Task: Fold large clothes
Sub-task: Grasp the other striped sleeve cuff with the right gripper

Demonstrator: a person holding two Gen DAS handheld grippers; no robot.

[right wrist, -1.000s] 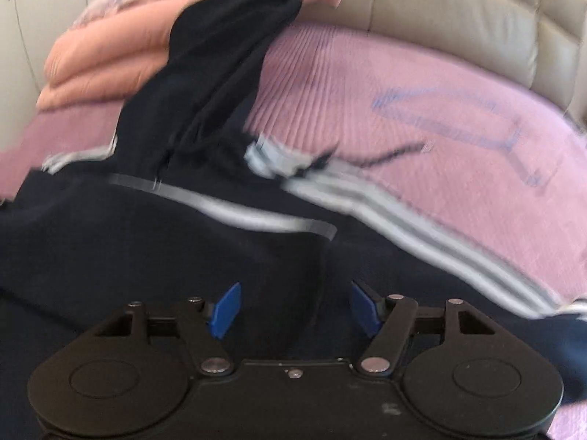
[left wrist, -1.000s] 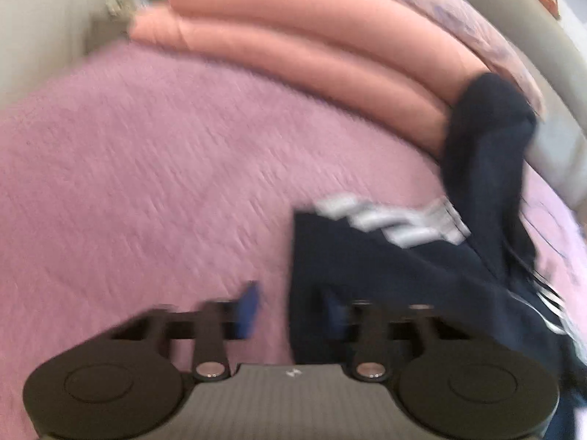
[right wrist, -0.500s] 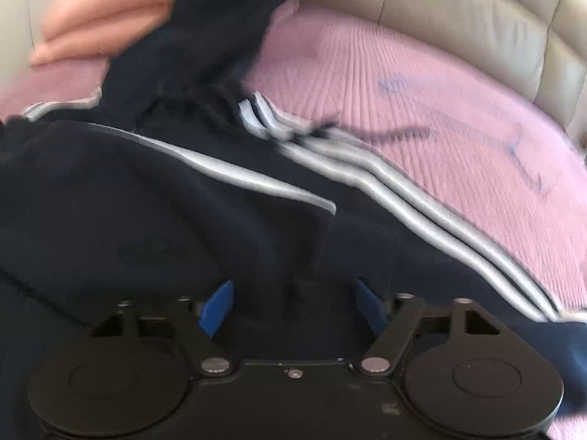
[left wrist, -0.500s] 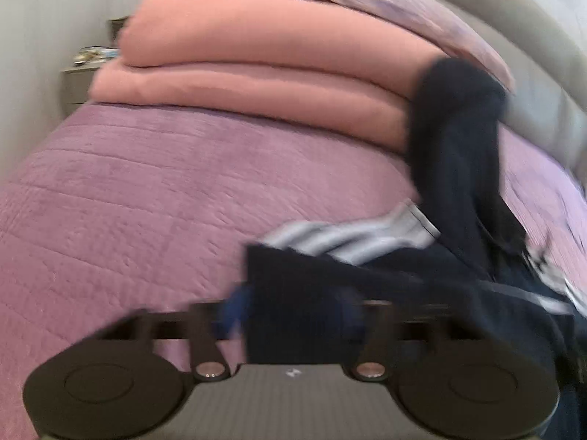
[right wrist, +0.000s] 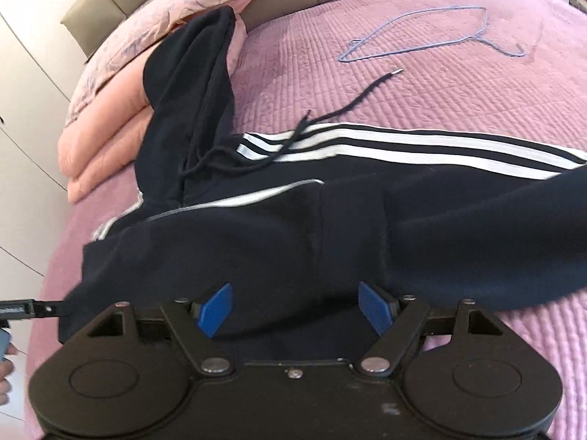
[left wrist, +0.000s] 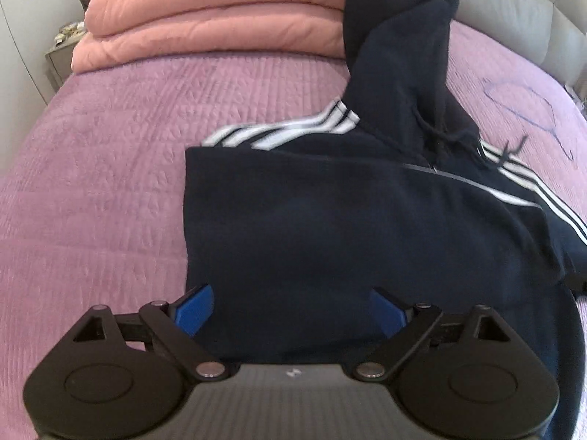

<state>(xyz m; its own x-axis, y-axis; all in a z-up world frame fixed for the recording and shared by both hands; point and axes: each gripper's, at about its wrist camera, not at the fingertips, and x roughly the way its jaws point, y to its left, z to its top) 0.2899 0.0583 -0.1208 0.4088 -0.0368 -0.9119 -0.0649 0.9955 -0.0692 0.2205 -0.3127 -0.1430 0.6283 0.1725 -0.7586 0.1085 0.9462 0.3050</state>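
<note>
Both hand-held grippers have let go – left (left wrist: 290,308) opening, right (right wrist: 296,310) wide – above one hoodie (left wrist: 330,227).

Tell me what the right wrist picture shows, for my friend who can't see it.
A dark hoodie with white stripes lies on a pink bedspread, its hood resting against pink blankets. The right hand-held gripper hangs open over it. A blue hanger lies farther back.
</note>
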